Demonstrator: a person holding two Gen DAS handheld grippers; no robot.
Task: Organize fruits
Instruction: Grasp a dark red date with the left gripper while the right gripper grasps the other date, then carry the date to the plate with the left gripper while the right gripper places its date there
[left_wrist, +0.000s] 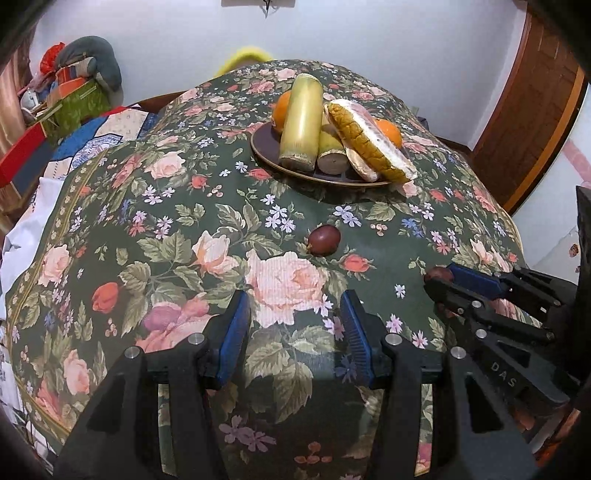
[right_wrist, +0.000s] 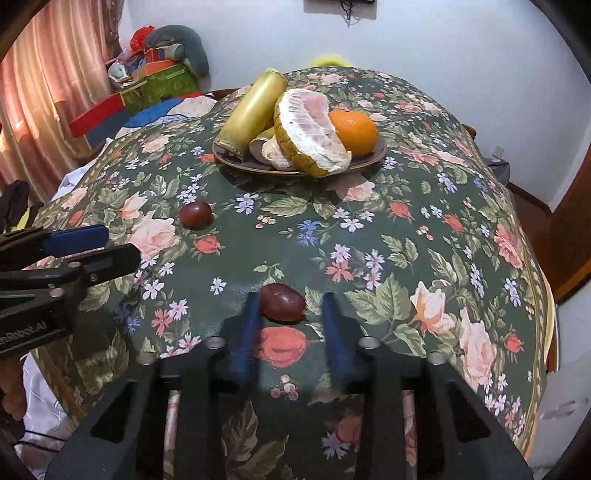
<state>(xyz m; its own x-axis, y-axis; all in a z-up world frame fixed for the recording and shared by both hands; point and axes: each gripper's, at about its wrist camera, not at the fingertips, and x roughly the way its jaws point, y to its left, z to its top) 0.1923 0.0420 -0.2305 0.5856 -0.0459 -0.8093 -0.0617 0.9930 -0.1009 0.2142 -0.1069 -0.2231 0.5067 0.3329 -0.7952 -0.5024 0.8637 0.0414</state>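
Note:
Two small dark red fruits lie on the flowered tablecloth (left_wrist: 155, 206). One fruit (right_wrist: 283, 302) sits between the blue pads of my right gripper (right_wrist: 290, 300), which is shut on it; the fingers look blurred. From the left wrist view the same fruit (left_wrist: 438, 274) shows at the tip of the right gripper (left_wrist: 439, 282). The other fruit (left_wrist: 323, 240) (right_wrist: 196, 215) lies free, a little ahead of my left gripper (left_wrist: 295, 299), which stands open just above the cloth with nothing between its fingers.
A brown plate (left_wrist: 266, 155) (right_wrist: 376, 155) farther back holds two oranges (right_wrist: 352, 132), cut green cane pieces (left_wrist: 301, 122) and a pomelo wedge (right_wrist: 314, 133). Boxes and cloth (left_wrist: 70, 96) pile up behind at the left. A wooden door (left_wrist: 532, 110) is at the right.

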